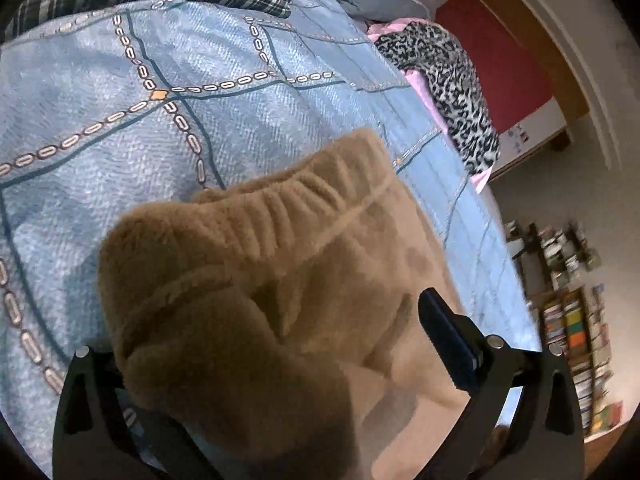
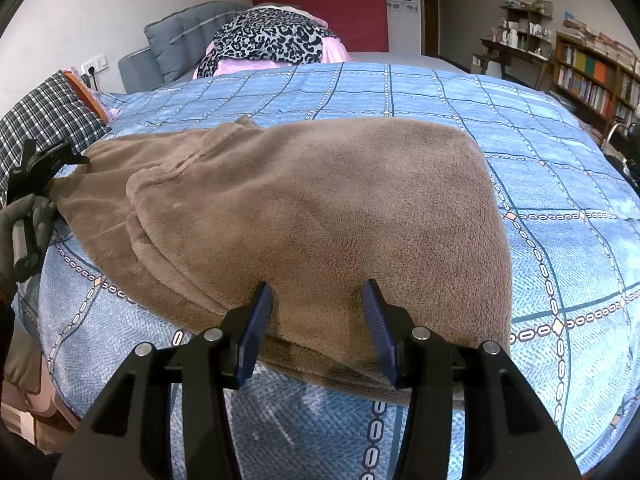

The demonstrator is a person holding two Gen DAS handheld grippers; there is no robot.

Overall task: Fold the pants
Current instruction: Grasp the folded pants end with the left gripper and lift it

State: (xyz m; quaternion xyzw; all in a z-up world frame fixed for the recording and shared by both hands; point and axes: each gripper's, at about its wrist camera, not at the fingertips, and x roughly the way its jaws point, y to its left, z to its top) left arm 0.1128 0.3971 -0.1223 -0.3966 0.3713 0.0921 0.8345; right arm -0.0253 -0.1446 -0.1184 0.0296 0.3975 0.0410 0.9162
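The brown fleece pants (image 2: 304,208) lie folded across the blue bedspread (image 2: 560,184). In the right wrist view my right gripper (image 2: 318,304) is shut on their near edge, which stands slightly off the bed between the blue pads (image 2: 256,320). My left gripper (image 1: 280,304) has its jaws wide apart around the bunched waistband end (image 1: 304,196). The fabric hides its left finger, and its right finger (image 1: 448,340) stands free of the cloth. From the right wrist view the left gripper (image 2: 44,164) sits at the pants' far left end, in a gloved hand (image 2: 24,216).
A plaid pillow (image 2: 44,120) lies at the bed's left. A leopard-print garment (image 2: 264,40) on pink cloth sits at the far side by a grey headboard cushion (image 2: 180,36). Bookshelves (image 2: 592,76) line the right wall.
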